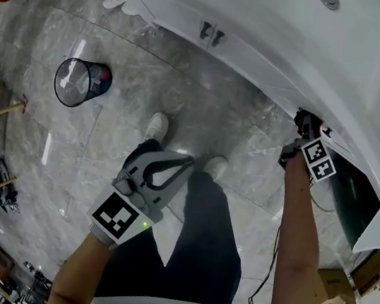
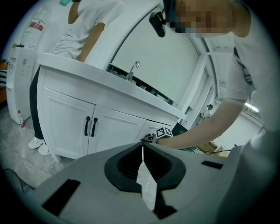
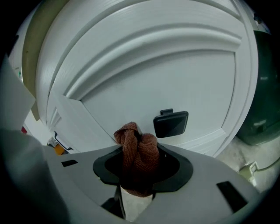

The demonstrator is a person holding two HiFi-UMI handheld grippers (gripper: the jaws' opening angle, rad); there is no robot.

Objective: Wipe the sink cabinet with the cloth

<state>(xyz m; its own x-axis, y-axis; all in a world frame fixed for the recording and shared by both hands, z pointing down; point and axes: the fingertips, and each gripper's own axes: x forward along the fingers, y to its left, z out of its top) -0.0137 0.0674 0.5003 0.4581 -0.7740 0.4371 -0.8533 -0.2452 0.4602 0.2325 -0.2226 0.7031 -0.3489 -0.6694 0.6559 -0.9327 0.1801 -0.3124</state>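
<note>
The white sink cabinet [image 1: 262, 59] runs across the top of the head view. My right gripper [image 1: 304, 123] is up against a cabinet door, shut on a bunched rust-brown cloth [image 3: 136, 148]. In the right gripper view the cloth sits close to the white panelled door [image 3: 166, 74], just left of a black square handle [image 3: 170, 124]; I cannot tell if it touches. My left gripper [image 1: 187, 161] hangs over the floor in front of my legs, away from the cabinet, jaws shut with nothing in them. The left gripper [image 2: 142, 145] looks toward the cabinet's double doors [image 2: 65, 118] and faucet [image 2: 134, 69].
A wire waste bin [image 1: 79, 82] stands on the marble floor at left. Another person [image 2: 83, 35] stands at the cabinet's far end. A dark green object [image 3: 264, 100] sits right of the door. Cardboard boxes [image 1: 340, 286] and a cable [image 1: 268, 267] lie at right.
</note>
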